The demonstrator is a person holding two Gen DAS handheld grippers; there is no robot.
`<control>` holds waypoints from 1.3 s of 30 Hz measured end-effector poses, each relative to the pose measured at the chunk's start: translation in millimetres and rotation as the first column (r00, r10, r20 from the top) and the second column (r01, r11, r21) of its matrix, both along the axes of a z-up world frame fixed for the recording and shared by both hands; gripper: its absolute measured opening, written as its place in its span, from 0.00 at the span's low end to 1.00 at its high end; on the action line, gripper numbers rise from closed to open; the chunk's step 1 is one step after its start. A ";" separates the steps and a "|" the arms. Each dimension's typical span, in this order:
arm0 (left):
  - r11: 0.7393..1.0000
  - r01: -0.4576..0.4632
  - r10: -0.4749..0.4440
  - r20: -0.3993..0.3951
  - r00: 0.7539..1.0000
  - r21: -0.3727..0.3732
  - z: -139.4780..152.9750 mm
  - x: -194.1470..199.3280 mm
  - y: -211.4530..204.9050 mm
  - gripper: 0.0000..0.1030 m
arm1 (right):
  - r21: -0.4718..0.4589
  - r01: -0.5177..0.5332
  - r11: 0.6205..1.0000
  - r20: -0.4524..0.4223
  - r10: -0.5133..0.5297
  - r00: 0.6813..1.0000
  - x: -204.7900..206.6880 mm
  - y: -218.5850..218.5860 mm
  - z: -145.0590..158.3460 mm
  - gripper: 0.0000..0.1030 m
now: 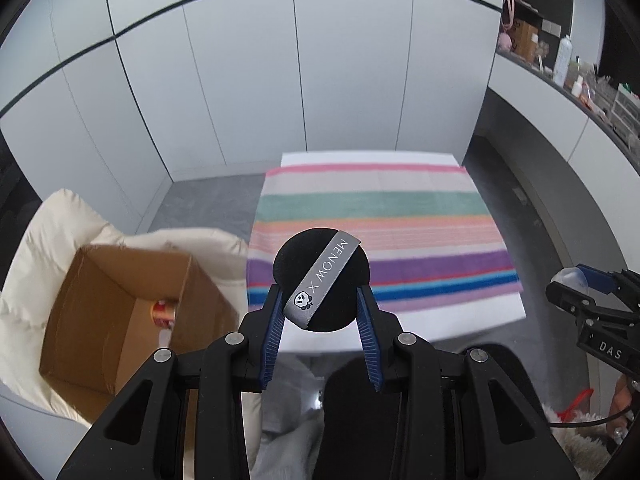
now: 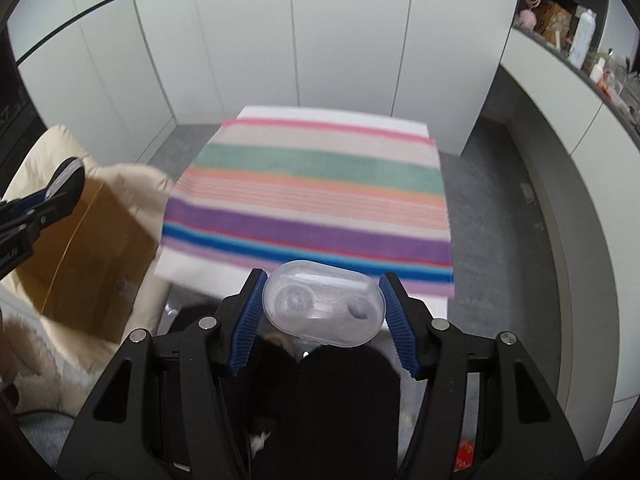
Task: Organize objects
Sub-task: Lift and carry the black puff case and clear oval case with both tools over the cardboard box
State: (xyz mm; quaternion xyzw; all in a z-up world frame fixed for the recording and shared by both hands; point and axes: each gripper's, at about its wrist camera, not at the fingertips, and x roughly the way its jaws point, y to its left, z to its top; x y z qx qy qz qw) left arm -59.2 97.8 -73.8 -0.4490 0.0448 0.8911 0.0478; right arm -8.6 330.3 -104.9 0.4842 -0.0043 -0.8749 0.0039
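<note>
Striped towel [image 1: 380,236] fills both views; left hand-held gripper [image 1: 322,292] pinches a black puff [image 1: 320,272], right hand-held gripper [image 2: 324,300] clamps a clear case [image 2: 324,304].

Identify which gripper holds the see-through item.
The right gripper: it clamps a clear plastic case; the left gripper grips an opaque black powder puff.

— From where is the left wrist view taken?
— From just behind its fingers [image 1: 276,320], tilted steeply down, the striped towel [image 1: 380,240] close ahead and the cardboard box [image 1: 120,312] at lower left.
— And the right wrist view?
— Likewise, angled down. The towel [image 2: 312,200], box [image 2: 92,248] and white cabinets [image 2: 280,40] are shared.
</note>
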 end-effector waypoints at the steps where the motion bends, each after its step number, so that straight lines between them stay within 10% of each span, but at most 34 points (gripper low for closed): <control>1: 1.000 0.001 -0.001 0.006 1.000 0.000 -1.8 1.7 -0.5 0.35 | -0.003 -0.007 1.000 0.007 0.007 1.000 5.0 -0.8 -2.3 0.59; 14: 1.000 -0.007 0.006 0.042 0.999 0.018 -11.2 8.9 -10.9 0.35 | 0.009 -0.054 0.998 0.018 0.054 0.998 18.9 -24.4 -11.2 0.59; 24: 0.984 -0.179 0.177 0.077 0.981 0.021 -21.5 34.0 -88.5 0.35 | 0.003 -0.186 0.983 0.021 0.186 0.982 0.4 -81.7 -15.7 0.59; 32: 0.921 -0.389 0.387 0.077 0.919 0.008 -26.8 82.8 -182.4 0.35 | -0.018 -0.433 0.901 0.024 0.434 0.901 -4.4 -195.2 -24.1 0.59; 39: 0.834 -0.551 0.547 0.124 0.828 -0.003 -44.3 133.0 -253.9 0.35 | -0.037 -0.639 0.769 0.051 0.640 0.767 16.5 -300.5 -39.1 0.59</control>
